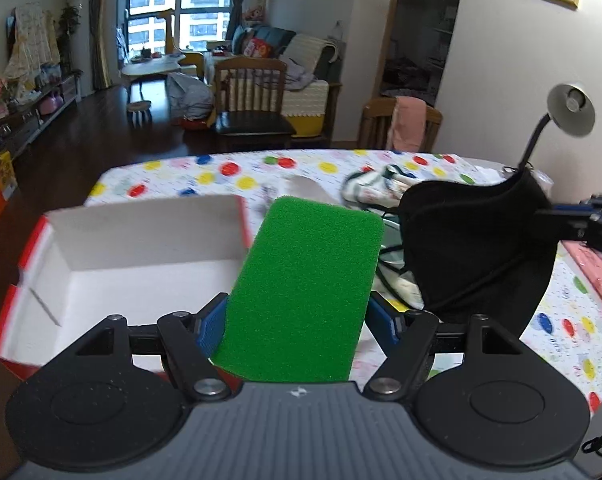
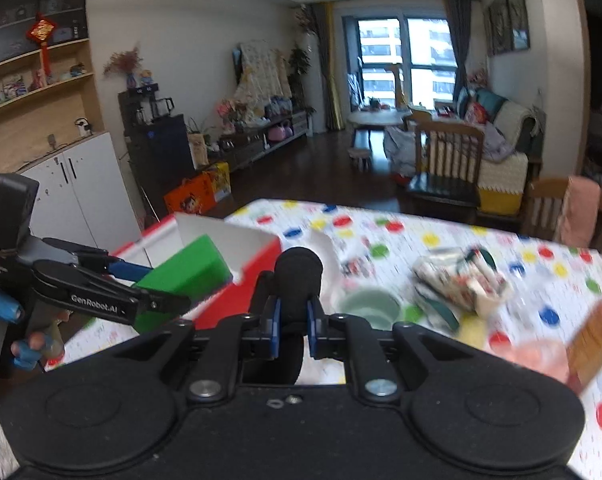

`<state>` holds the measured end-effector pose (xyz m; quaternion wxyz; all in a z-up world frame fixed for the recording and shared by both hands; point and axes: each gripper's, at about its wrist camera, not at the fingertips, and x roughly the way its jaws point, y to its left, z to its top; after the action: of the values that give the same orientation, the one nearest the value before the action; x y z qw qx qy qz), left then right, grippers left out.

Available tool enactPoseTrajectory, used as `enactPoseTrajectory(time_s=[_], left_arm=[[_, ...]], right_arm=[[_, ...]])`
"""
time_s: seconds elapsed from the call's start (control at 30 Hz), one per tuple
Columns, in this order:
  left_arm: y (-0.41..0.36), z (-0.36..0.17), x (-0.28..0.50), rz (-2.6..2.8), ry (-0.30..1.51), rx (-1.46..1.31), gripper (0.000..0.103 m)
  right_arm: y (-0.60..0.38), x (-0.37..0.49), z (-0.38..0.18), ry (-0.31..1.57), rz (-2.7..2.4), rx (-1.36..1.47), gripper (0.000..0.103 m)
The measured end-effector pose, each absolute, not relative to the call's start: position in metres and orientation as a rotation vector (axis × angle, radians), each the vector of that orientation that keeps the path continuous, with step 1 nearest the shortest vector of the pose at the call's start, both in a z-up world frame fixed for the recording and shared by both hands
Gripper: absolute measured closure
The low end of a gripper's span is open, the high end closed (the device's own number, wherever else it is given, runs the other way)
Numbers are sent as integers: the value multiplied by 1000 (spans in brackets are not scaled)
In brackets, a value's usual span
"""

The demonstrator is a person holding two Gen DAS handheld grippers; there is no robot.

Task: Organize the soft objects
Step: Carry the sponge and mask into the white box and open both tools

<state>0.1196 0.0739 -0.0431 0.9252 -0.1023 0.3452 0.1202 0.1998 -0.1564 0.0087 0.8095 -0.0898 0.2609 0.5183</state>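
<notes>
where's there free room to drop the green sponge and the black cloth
The open box is bare inside, just left of the green sponge. The far tablecloth beyond it is clear too. Crowded: around the patterned cloth and green cup, under the black cloth.

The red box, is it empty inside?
Looks empty: the red box shows only bare white walls and floor. The green sponge is held outside it.
</notes>
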Motion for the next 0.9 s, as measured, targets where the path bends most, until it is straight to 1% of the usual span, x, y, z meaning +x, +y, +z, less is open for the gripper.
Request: enactPoseTrajectory(time_s=[0.23, 0.4, 0.63, 0.9], left_arm=[[136, -28, 103, 310, 719, -184, 31], [178, -30, 100, 369, 751, -166, 31], [231, -46, 108, 449, 806, -121, 31], [268, -75, 135, 497, 898, -72, 31]], right_arm=[[-90, 188, 26, 495, 1129, -198, 90], [-44, 184, 23, 508, 1137, -204, 90], [12, 181, 7, 538, 1138, -260, 90], [76, 176, -31, 587, 1125, -352, 90]])
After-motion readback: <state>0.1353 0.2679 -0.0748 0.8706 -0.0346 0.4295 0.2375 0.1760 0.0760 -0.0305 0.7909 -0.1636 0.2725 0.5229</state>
